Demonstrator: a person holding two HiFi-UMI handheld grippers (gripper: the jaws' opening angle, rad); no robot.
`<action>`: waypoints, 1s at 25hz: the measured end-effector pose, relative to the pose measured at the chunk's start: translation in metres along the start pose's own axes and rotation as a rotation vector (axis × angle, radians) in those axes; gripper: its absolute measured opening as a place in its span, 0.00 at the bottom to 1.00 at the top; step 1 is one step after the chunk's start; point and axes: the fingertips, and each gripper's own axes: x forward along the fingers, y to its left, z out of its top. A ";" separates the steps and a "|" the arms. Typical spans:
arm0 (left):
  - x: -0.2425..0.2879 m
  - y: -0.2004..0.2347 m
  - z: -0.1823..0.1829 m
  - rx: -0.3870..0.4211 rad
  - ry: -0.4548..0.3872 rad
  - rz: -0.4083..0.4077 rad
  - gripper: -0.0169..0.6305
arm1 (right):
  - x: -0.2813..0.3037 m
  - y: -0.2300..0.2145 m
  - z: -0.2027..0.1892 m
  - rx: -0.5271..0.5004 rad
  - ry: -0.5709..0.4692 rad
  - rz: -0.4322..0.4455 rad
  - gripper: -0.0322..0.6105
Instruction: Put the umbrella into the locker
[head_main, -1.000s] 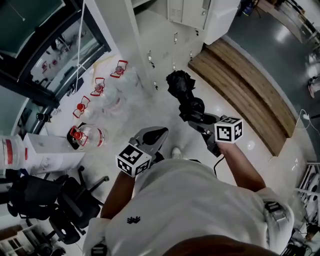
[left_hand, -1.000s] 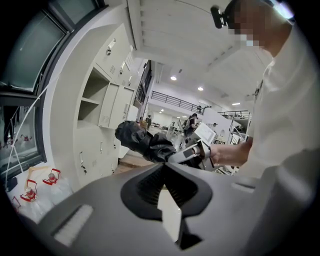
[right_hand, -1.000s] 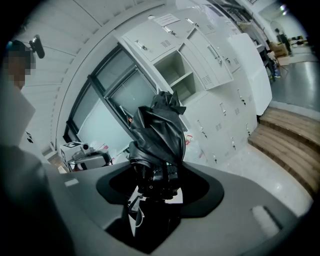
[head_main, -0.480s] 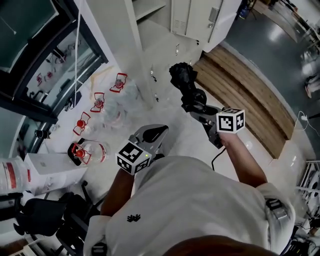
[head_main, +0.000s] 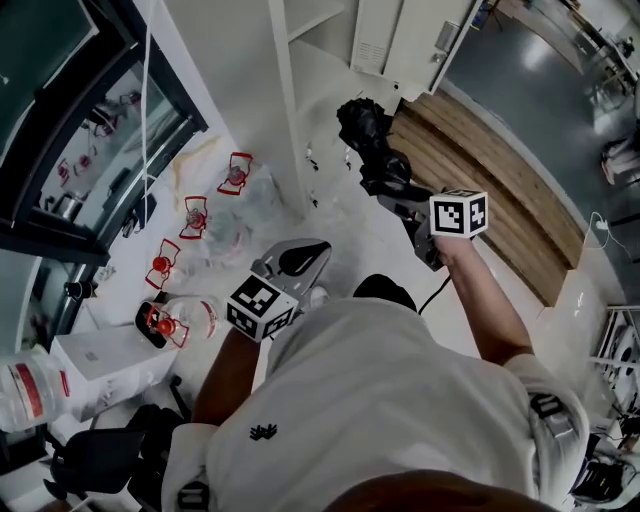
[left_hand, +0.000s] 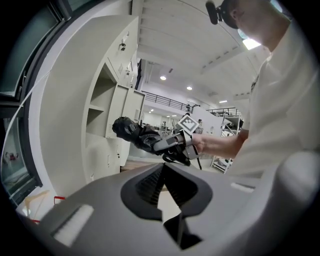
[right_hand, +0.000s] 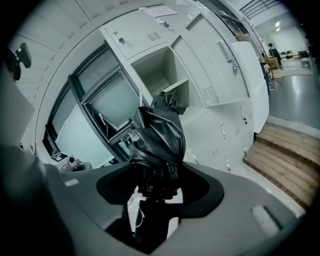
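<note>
A folded black umbrella sticks out forward from my right gripper, whose jaws are shut on its handle end. Its tip points at the white lockers. In the right gripper view an open locker compartment stands just behind the umbrella's top, with its door swung out to the right. My left gripper hangs lower and to the left, shut on nothing. From the left gripper view, the umbrella is held out level in front of open locker shelves.
Several clear water bottles with red handles lie on the floor at left, beside a white locker side panel. A wooden step runs along the right. A white box and a black chair sit at lower left.
The person has stepped closer to the lockers. My right gripper carried the umbrella up and forward toward them. My left gripper stayed low and shut.
</note>
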 end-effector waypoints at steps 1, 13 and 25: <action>0.001 0.005 0.001 -0.004 0.001 -0.001 0.11 | 0.008 -0.001 0.007 0.012 -0.006 0.006 0.43; 0.043 0.072 0.032 -0.028 -0.021 0.073 0.11 | 0.112 -0.052 0.097 -0.032 0.021 0.010 0.43; 0.109 0.134 0.066 -0.054 -0.014 0.189 0.11 | 0.219 -0.093 0.172 -0.141 0.112 0.050 0.43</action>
